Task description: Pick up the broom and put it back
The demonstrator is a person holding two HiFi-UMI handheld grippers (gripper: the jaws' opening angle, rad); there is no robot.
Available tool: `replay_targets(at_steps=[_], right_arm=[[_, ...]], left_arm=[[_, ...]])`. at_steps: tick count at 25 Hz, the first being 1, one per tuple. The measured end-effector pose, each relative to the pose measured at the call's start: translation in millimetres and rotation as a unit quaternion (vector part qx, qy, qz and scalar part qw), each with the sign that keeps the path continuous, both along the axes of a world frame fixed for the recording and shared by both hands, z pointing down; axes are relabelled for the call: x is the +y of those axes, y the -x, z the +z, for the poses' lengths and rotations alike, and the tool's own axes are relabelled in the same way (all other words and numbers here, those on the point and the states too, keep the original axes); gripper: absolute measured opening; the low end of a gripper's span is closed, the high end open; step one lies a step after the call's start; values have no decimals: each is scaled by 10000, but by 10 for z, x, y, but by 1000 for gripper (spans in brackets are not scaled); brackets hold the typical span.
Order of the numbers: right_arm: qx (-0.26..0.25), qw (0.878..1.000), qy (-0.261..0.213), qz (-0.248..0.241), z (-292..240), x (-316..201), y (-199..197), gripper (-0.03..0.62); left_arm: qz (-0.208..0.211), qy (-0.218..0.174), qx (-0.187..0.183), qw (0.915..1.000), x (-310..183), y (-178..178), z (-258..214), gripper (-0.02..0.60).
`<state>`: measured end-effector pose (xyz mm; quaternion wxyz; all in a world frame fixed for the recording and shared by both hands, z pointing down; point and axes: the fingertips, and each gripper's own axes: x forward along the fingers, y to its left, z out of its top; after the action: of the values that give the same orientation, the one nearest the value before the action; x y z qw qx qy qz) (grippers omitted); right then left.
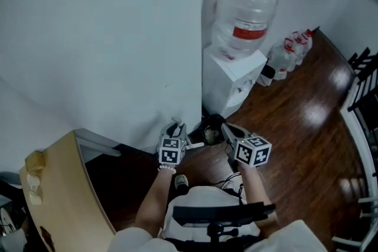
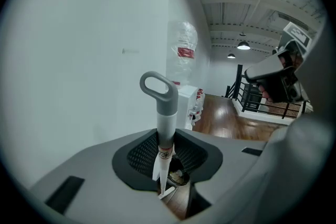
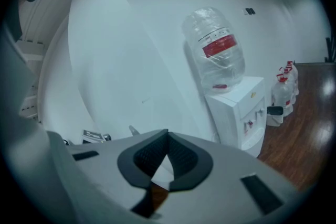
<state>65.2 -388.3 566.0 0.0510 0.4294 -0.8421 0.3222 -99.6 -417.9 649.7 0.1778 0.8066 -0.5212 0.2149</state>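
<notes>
Two grippers: the left gripper (image 1: 177, 128) and the right gripper (image 1: 228, 130), one on each of two forearms (image 1: 155, 198). One broom (image 2: 166, 123), between the left gripper's jaws. One dispenser (image 1: 230, 82) ahead of the right gripper, with one bottle (image 1: 245, 15) on top. Past the dispenser are small red-capped jugs (image 1: 290, 51), at least three; the exact count cannot be told. Two round lamps (image 2: 243, 45) hang high ahead of the left gripper. One railing (image 2: 247, 98) below them. One board (image 1: 65, 198) left of the left gripper.
</notes>
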Motion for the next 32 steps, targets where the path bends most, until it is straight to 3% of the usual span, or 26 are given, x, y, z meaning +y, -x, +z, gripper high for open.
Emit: replay_targets(at_steps=[15, 32], right_arm=[[-246, 9991, -334, -29, -240, -31, -22, 7], [-245, 9986, -465, -68, -384, -50, 29, 8]], left_arm=[[126, -1004, 97, 9948, -24, -107, -1888, 95], [-102, -852, 373, 9956, 7, -64, -1845, 95]])
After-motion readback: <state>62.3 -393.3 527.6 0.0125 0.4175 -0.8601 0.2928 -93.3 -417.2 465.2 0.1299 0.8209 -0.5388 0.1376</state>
